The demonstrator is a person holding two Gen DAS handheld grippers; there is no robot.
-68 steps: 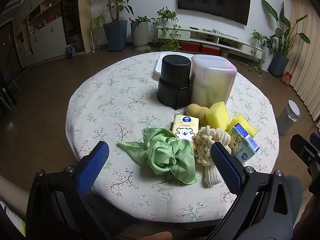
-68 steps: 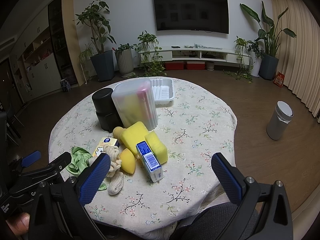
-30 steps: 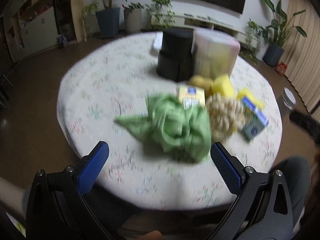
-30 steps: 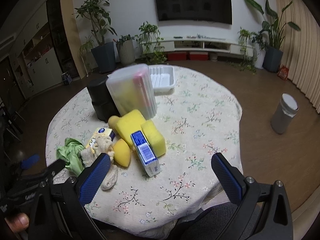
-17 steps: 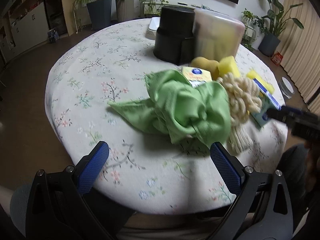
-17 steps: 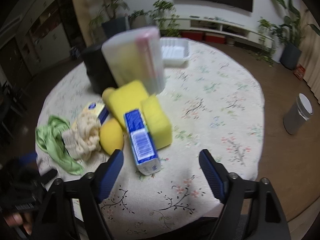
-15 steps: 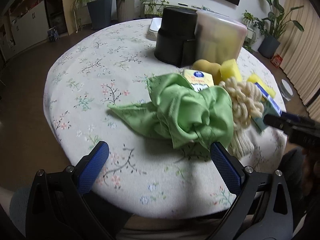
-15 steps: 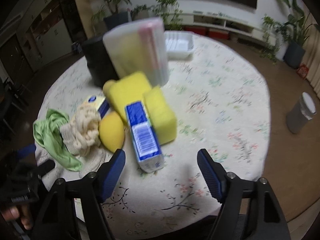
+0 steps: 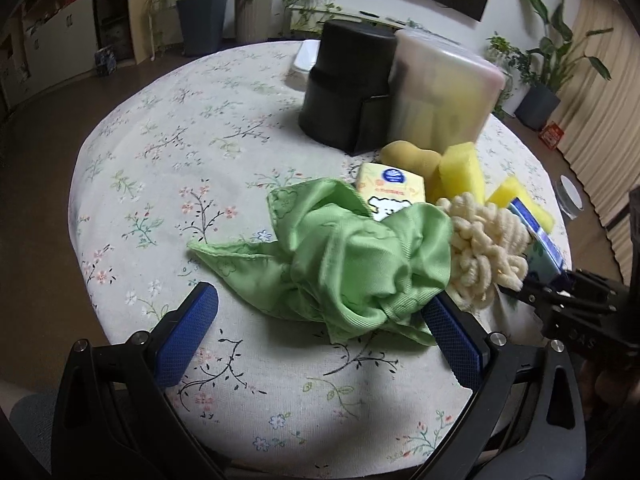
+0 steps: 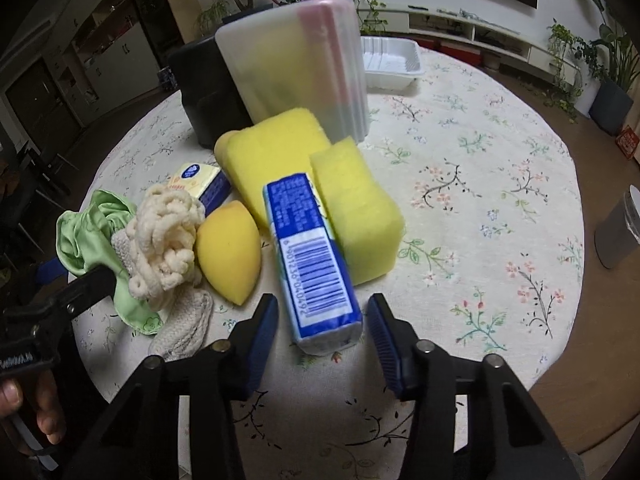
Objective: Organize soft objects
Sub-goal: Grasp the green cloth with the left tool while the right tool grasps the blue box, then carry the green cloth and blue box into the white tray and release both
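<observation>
I am closing my right gripper jaws around the near end of the tissue pack, low at centre frame on the tabletop; the pads are not yet pressing. It looks light, squashy and film-slick, so I am taking its narrow sides. Its long axis is running up-frame, leaning against the yellow sponge. My left gripper jaws are gaping before the green cloth.

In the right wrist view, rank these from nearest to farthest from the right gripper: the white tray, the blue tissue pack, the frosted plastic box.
From the right gripper, whose jaws are closing:
1. Blue tissue pack: its near end lies between the fingers, gaps visible on both sides.
2. Frosted plastic box: upright behind the yellow sponges, mid-table.
3. White tray: far table edge, behind the box.
</observation>
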